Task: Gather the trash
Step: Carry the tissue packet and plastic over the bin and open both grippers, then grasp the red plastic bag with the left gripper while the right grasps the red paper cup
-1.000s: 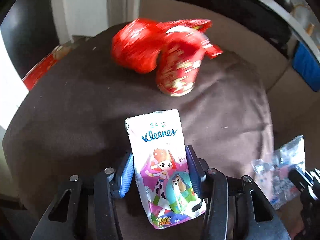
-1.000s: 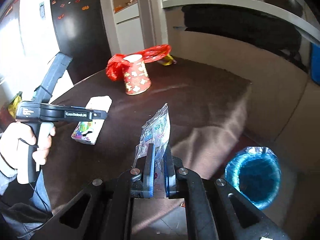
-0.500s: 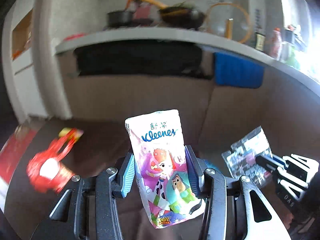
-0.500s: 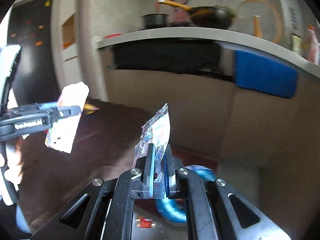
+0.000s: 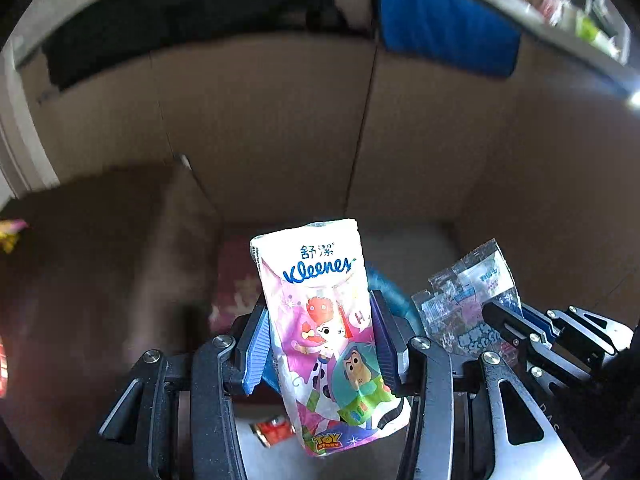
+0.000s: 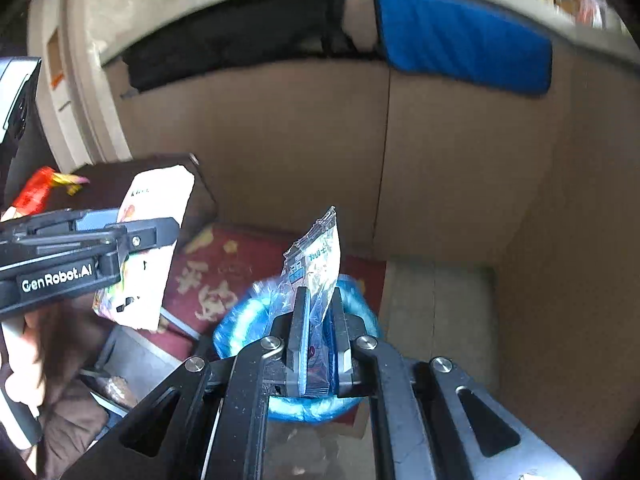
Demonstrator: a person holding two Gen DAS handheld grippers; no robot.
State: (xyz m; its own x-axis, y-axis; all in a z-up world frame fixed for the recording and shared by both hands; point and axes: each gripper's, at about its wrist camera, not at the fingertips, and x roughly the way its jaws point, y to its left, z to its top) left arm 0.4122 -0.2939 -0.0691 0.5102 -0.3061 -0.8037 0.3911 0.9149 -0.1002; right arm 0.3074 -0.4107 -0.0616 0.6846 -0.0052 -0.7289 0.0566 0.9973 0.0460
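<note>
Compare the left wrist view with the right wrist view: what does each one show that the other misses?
Left wrist only: the printed front of the Kleenex tissue pack, clamped between the left gripper fingers, and a small red item on the floor below.

Right wrist only: the blue-lined trash bin, directly below the right gripper, and the person's hand on the left gripper's handle.

Both: the clear plastic wrapper pinched in the right gripper, the brown table, the blue cloth, the red patterned mat.
</note>
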